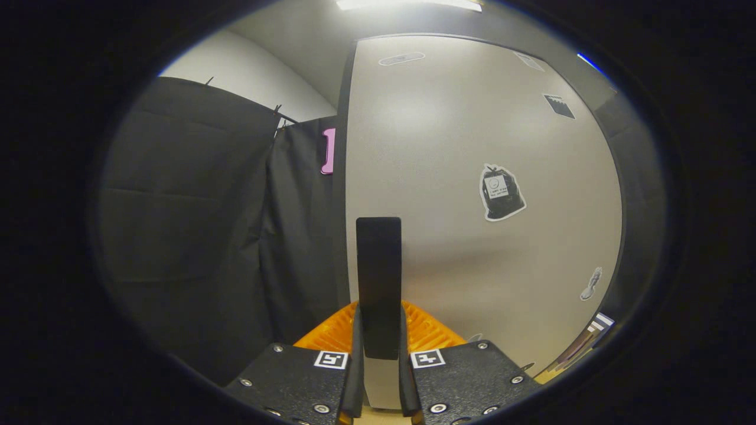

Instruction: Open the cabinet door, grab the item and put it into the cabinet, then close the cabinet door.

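Hand-held gripper [379,348] is clenched on the cabinet door's dark vertical handle [378,277]; the handle stands upright between the two fingers [354,354], both pressing its lower part.

Cabinet door [472,177] is pale grey and carries a sticker [501,192] right of the handle. Its left edge meets a dark frame [341,177]; whether the door is shut flush or slightly ajar, cannot tell. Black cloth wall [195,224] hangs to the left, further off.

The item to be stored cannot be made out; a ribbed orange surface [425,330] shows behind the fingers, identity unclear.

Judgement: door-handling step, opening or closing undetermined.

Risks from here:
- Grip sits low on the handle; a pull off the hinge arc could make the fingers slide along or off it.
- A fast swing could bang the door, or carry it into the cloth wall at left.
- Twisting the wrist during the swing could bind the handle between the fingers.
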`<state>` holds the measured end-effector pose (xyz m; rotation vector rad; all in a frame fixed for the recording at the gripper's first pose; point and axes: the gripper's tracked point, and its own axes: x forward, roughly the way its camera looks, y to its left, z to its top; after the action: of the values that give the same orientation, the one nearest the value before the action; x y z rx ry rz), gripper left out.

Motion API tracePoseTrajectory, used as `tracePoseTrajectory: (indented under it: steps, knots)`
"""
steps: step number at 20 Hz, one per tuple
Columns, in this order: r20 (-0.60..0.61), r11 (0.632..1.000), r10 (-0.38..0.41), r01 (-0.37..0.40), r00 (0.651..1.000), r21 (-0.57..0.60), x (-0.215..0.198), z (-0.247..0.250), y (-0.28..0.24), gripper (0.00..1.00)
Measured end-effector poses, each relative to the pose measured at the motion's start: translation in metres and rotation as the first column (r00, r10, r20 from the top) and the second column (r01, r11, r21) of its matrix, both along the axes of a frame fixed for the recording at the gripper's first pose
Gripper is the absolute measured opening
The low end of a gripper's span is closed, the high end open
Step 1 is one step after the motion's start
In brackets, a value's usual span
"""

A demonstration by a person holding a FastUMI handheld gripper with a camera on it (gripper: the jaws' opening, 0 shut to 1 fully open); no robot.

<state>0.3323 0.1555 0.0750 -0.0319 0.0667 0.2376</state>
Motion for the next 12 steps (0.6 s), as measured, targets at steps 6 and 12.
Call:
tracePoseTrajectory:
  steps: [6, 12]
  knots:
    - [0.001, 0.998, 0.067, -0.067, 0.998, 0.021, -0.041, 0.003, -0.010, 0.24]
    - [-0.011, 0.994, 0.110, -0.110, 0.994, 0.005, -0.076, 0.005, -0.023, 0.24]
